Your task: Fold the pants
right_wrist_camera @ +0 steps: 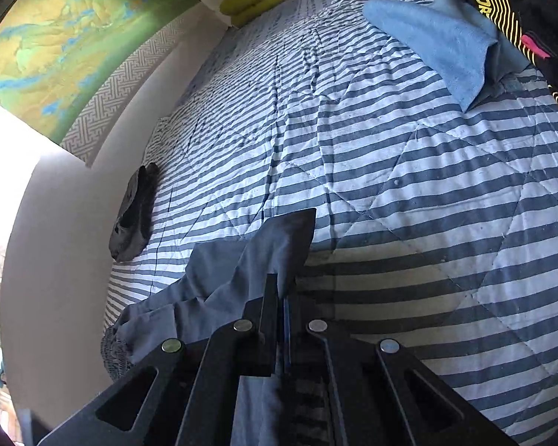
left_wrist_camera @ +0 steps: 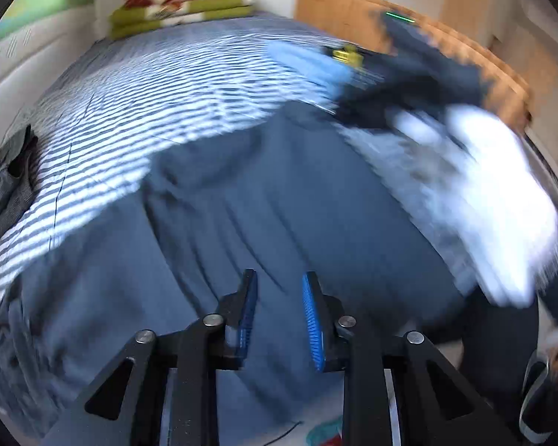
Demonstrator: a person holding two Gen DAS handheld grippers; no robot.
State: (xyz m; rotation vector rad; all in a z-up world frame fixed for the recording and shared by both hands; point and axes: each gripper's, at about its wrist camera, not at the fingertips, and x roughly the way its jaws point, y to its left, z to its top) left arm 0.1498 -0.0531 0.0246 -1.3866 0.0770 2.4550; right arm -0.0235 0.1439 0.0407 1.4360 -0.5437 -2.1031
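1. The pair of slate-blue, soft cotton pants [left_wrist_camera: 264, 200] lies rumpled on the bed, spreading directly below and ahead of the left gripper [left_wrist_camera: 279, 290], whose blue-padded jaws stand a little apart with nothing between them.

2. The right gripper [right_wrist_camera: 281, 290] has its jaws pressed together on a fold of the same blue-grey cloth [right_wrist_camera: 241, 271], which rises to a point just beyond its tips and trails off to its left toward a ribbed cuff or waistband [right_wrist_camera: 113, 353].

3. By the look of it the fabric is light, limp and quick to crease; it will likely sag and drag rather than hold a line, so a pinch at a hem, cuff or waistband edge seems the surest hold.

4. The surface is a quilted bedcover in blue and white stripes [right_wrist_camera: 409, 193], soft and yielding, likely to grip the cloth a little as it slides.

5. Far ahead of the right gripper, to its right, lie a folded light-blue towel [right_wrist_camera: 439, 37] and a black garment with yellow stripes [right_wrist_camera: 502, 7]; to its left sits a dark grey bundle of cloth [right_wrist_camera: 134, 212] near the white wall.

6. A green and red folded blanket [left_wrist_camera: 182, 3] rests at the far end of the bed; the left view is heavily blurred, and the white shape at its right cannot be identified.
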